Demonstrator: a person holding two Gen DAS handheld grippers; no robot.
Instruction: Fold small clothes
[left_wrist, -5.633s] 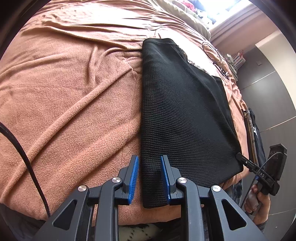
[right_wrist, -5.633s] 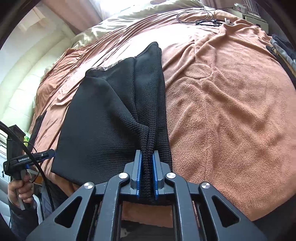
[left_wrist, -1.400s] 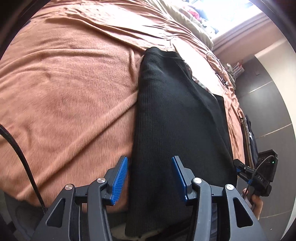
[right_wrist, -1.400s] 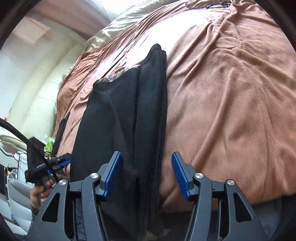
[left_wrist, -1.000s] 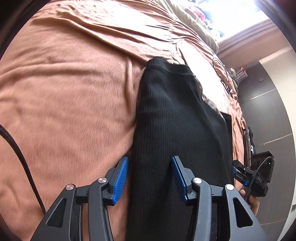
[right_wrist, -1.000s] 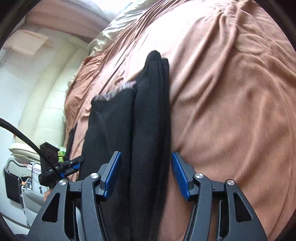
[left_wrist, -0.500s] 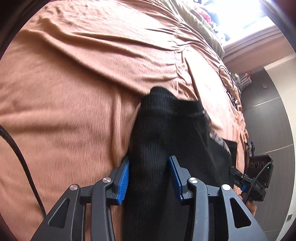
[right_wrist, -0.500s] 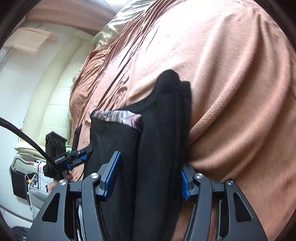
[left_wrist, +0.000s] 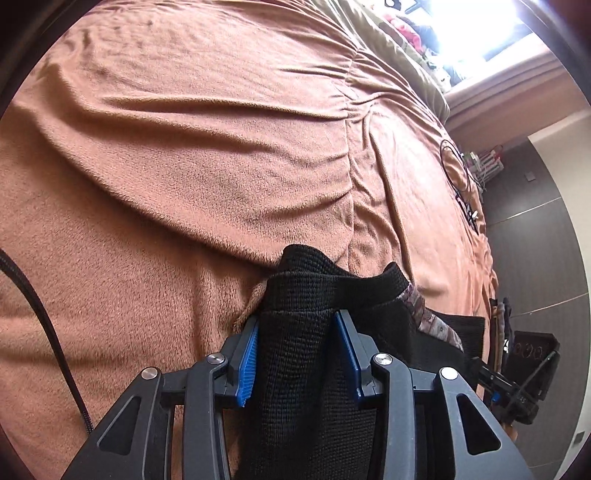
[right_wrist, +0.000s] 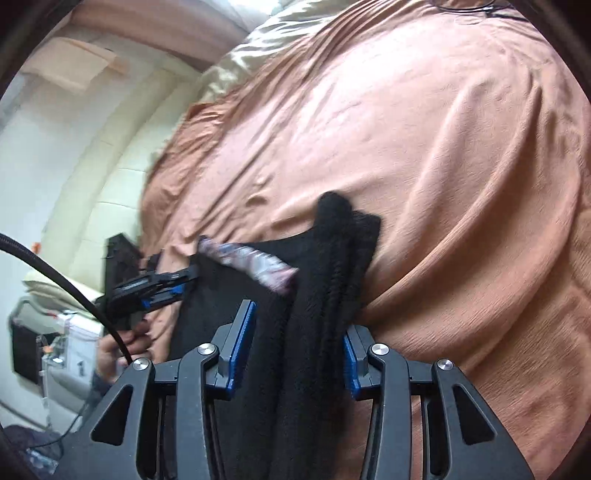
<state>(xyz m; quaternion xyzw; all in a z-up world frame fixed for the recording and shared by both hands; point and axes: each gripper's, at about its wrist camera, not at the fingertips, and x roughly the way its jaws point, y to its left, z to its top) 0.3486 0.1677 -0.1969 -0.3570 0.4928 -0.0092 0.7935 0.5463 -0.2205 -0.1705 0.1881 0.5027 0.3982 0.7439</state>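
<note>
Both pairs of tongs have just been closing on a black knitted garment (left_wrist: 306, 369) that lies on a bed with a rust-brown blanket (left_wrist: 184, 166). In the left wrist view the left tongs (left_wrist: 299, 354) sit at the lower middle of the frame, their blue pads pressed against a thick bunch of the black knit, so they look clamped on it. In the right wrist view the right tongs (right_wrist: 295, 350) stand the same way at the lower middle, with layered black folds filling the gap; the right pad is half buried in cloth and the left pad lies against it, so this too reads as a grip, though blur makes it less sure. A strip of patterned lining (right_wrist: 255, 266) shows at the garment's far edge. The step in hand seems to be gripping the two near corners for a fold. The next move likely calls for lifting both corners together and carrying them over evenly, keeping the layers from slipping.
</note>
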